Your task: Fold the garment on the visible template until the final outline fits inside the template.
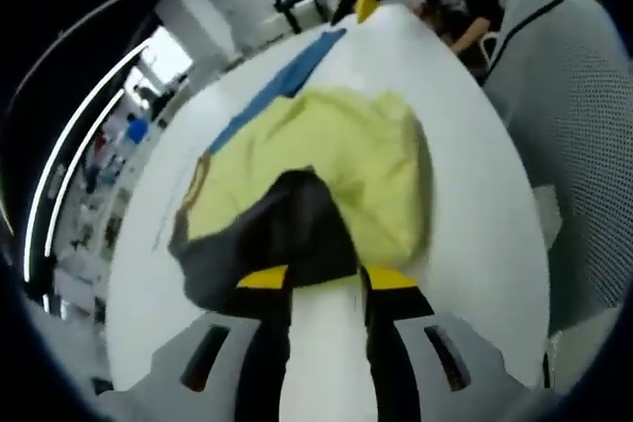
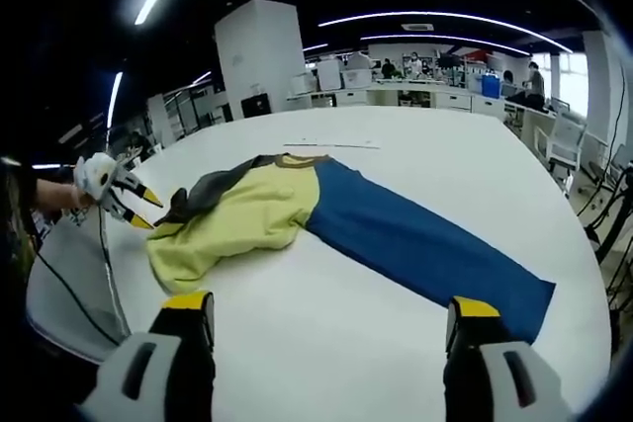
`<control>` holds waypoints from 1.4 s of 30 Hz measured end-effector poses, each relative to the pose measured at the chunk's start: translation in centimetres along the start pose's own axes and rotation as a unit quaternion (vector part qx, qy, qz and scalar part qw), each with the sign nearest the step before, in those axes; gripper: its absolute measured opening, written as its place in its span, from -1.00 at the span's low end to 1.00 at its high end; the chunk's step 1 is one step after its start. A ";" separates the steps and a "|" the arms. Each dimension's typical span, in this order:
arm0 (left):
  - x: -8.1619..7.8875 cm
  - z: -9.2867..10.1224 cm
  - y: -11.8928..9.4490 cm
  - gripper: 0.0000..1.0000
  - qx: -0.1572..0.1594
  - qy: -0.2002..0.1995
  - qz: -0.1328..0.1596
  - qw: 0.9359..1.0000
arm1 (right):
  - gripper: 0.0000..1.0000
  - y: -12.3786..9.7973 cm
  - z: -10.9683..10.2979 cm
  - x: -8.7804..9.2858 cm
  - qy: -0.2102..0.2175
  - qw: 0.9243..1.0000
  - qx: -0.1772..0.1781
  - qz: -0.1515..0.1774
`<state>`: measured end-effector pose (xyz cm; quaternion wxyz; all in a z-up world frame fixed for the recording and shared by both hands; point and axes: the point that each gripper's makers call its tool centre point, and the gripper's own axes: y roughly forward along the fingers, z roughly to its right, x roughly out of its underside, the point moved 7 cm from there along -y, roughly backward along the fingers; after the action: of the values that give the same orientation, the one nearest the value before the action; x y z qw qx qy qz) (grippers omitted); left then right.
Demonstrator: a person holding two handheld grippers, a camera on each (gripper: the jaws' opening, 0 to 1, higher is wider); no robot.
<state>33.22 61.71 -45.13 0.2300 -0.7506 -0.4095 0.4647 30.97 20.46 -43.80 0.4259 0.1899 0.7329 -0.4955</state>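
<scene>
Left tool (image 1: 326, 279), low centre of the left gripper view: yellow-tipped jaws stand apart, astride the garment's dark grey sleeve (image 1: 282, 229) but not clamped on it. Released. The same tool shows at the far left of the right gripper view (image 2: 138, 207), hovering just beside the grey sleeve end.

Right tool (image 2: 328, 315), bottom of the right gripper view: jaws spread wide, nothing between them but bare white surface (image 2: 326, 343). Released, well short of the cloth.

Garment (image 2: 326, 219): lies on the surface, centre of frame. Yellow body bunched and partly doubled over at the left, grey sleeve at upper left, a long blue stretch running out flat toward the lower right. A thin line drawn on the surface (image 2: 331, 144) shows beyond the collar, maybe template marking; I cannot make out the template's outline.

Step in hand, as I judge it: mid-fold, left tool about to take the grey sleeve. The blue length remains unfolded.

Next move calls for closing on the sleeve edge only, a single layer, then carrying it over the yellow body without dragging the pile.
</scene>
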 end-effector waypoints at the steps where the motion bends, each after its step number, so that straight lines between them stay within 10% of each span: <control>1: 0.0 0.1 0.1 -0.61 0.001 -0.004 0.001 1.000 | 0.97 0.0 0.0 0.0 -0.001 1.000 0.000 0.000; 10: 0.1 0.4 0.6 -1.00 0.018 -0.031 0.002 0.999 | 0.97 -0.1 0.0 0.1 0.008 1.000 0.001 0.004; 21: -0.2 -1.2 -1.5 -1.00 0.008 -0.118 0.022 0.993 | 0.96 -0.3 0.0 0.0 0.007 1.000 0.006 0.004; 31: 0.2 -8.0 -7.9 -1.00 -0.080 -0.265 0.095 0.956 | 0.90 -0.5 0.0 -0.2 -0.005 1.000 0.012 -0.003; 42: 5.6 -12.2 -12.9 -1.00 -0.144 -0.369 0.087 0.914 | 0.91 -1.0 -0.1 -0.8 -0.008 1.000 0.007 0.009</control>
<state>40.09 73.98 -32.96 -0.0893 -0.5832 -0.4606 0.6631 30.70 20.18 -42.54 0.4353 0.1957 0.7239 -0.4981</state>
